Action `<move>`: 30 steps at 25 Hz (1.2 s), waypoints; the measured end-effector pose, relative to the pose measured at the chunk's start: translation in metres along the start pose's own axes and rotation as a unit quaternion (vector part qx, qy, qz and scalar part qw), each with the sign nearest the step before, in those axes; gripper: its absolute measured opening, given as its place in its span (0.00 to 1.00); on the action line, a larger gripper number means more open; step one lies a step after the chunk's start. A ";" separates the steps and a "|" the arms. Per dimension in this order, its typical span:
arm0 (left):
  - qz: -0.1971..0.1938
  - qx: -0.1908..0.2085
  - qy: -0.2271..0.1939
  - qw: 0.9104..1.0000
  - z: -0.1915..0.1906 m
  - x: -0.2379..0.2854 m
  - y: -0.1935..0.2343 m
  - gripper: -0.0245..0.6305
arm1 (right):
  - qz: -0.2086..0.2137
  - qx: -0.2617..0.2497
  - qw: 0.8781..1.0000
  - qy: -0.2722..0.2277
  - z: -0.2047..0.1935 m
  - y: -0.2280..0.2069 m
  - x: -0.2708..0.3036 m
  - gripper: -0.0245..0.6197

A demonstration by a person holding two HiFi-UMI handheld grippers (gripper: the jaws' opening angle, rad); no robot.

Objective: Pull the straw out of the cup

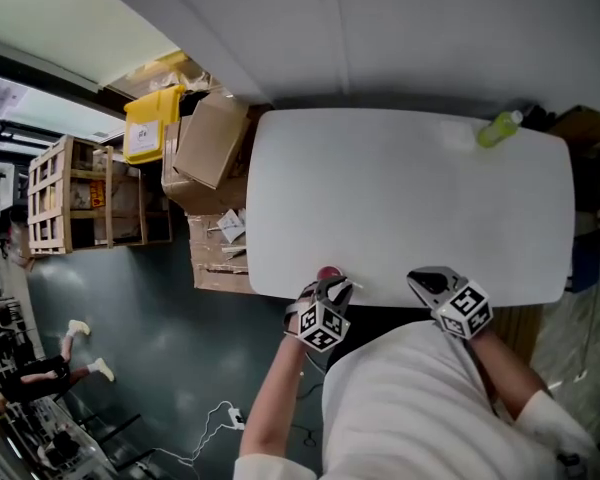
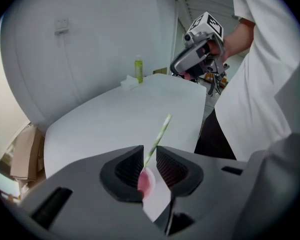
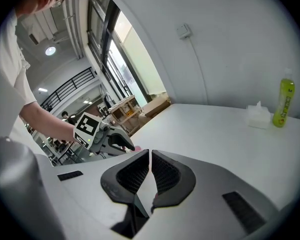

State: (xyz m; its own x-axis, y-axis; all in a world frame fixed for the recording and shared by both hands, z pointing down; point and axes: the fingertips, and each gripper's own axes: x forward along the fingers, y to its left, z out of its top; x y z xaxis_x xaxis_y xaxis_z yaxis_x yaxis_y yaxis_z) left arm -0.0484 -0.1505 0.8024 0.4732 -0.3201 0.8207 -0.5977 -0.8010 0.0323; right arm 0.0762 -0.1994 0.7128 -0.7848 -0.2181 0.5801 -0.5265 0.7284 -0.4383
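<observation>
A small pink cup [image 2: 146, 182] sits between the jaws of my left gripper [image 2: 150, 155], which is shut on it. A green-and-white striped straw [image 2: 160, 134] rises out of the cup, past the jaw tips and tilted toward the table. In the head view the left gripper [image 1: 330, 282] holds the cup [image 1: 328, 272] at the near edge of the white table [image 1: 400, 198]. My right gripper [image 3: 150, 156] is shut with nothing in it, a short way right of the left one [image 1: 426, 280], also at the near edge. The two grippers are apart.
A green bottle [image 1: 499, 129] and a crumpled white tissue [image 3: 258, 115] stand at the table's far right corner. Left of the table, on the floor, are cardboard boxes [image 1: 212, 140], a yellow bin [image 1: 151, 124] and a wooden crate [image 1: 70, 206].
</observation>
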 end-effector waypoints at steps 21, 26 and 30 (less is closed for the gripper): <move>0.026 0.039 -0.001 0.999 0.007 0.000 0.016 0.08 | 0.006 0.044 0.999 -0.006 -0.004 -0.021 0.009 0.10; 0.045 0.016 -0.020 0.999 0.013 -0.019 0.021 0.08 | 0.015 0.038 0.999 -0.008 0.000 -0.013 0.013 0.10; 0.057 -0.011 -0.042 0.997 0.015 -0.040 0.026 0.07 | 0.014 0.031 0.999 -0.011 0.007 -0.003 0.014 0.10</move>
State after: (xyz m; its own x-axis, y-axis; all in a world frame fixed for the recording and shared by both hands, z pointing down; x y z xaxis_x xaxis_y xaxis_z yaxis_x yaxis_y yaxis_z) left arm -0.0729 -0.1657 0.7623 0.4539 -0.4502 0.7690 -0.6646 -0.7459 -0.0444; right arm 0.0643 -0.2094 0.7173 -0.8062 -0.2134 0.5517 -0.5233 0.6924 -0.4968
